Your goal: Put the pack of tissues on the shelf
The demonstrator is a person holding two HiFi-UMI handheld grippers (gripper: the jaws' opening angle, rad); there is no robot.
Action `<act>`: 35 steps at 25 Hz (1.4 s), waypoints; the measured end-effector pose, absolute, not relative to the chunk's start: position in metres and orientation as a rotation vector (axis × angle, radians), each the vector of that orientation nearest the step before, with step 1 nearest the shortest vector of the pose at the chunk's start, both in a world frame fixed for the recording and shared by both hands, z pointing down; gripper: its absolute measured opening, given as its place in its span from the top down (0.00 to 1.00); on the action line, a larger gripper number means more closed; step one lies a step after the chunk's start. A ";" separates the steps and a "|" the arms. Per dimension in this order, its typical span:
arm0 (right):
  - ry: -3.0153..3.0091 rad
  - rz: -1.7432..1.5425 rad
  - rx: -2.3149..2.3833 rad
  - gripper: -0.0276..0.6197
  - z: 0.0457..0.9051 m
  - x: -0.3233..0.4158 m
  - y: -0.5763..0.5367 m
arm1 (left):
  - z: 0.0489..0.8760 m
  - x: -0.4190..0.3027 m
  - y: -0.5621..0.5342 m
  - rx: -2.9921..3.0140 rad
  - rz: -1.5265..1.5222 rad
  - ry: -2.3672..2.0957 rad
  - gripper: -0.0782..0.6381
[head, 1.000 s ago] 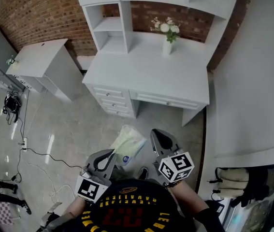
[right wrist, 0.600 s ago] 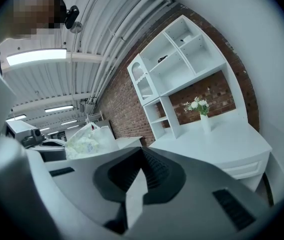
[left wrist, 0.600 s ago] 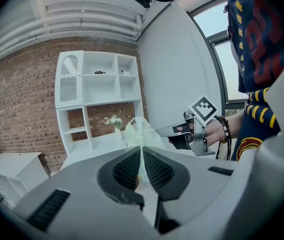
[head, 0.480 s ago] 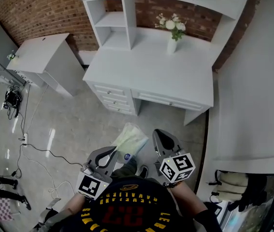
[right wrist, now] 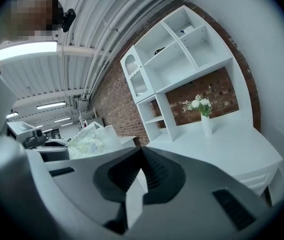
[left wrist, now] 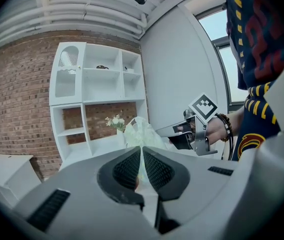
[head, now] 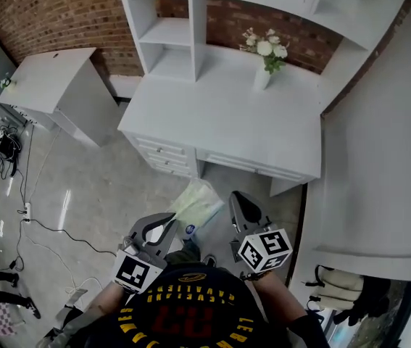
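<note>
The pack of tissues [head: 198, 203], pale green in clear wrap, hangs over the floor in front of the white desk [head: 219, 114]. My left gripper [head: 170, 223] is shut on its lower edge; in the left gripper view the pack [left wrist: 140, 130] rises from between the closed jaws [left wrist: 141, 153]. My right gripper [head: 238, 203] is beside the pack on the right, shut and holding nothing [right wrist: 142, 155]. In the right gripper view the pack [right wrist: 92, 140] is at the left. The white shelf unit [head: 172, 35] with open cubbies stands on the back of the desk.
A white vase of flowers [head: 264, 62] stands on the desk near the brick wall. A low white cabinet [head: 46, 82] is to the left. Cables [head: 42, 227] lie on the tiled floor. A white wall [head: 379, 143] runs along the right.
The desk and shelf have shifted slightly in the head view as the person moved. The left gripper still holds the pack, now a bit nearer the desk.
</note>
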State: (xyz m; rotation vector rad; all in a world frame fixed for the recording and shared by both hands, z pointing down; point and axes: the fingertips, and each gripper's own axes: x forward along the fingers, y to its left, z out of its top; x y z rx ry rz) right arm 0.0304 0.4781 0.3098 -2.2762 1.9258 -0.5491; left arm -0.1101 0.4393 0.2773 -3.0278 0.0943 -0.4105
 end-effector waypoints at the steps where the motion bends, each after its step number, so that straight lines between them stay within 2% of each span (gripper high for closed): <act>1: 1.926 -0.547 -2.277 0.95 0.308 0.032 0.470 | 0.276 -0.108 0.431 -3.028 -0.403 0.092 0.88; 21: 1.997 -0.604 -2.269 0.95 0.318 0.026 0.359 | 0.305 -0.132 0.310 -3.065 -0.436 0.253 0.88; 35: 2.110 -0.601 -2.133 0.95 0.325 0.075 0.282 | 0.299 -0.081 0.251 -3.021 -0.452 0.441 0.88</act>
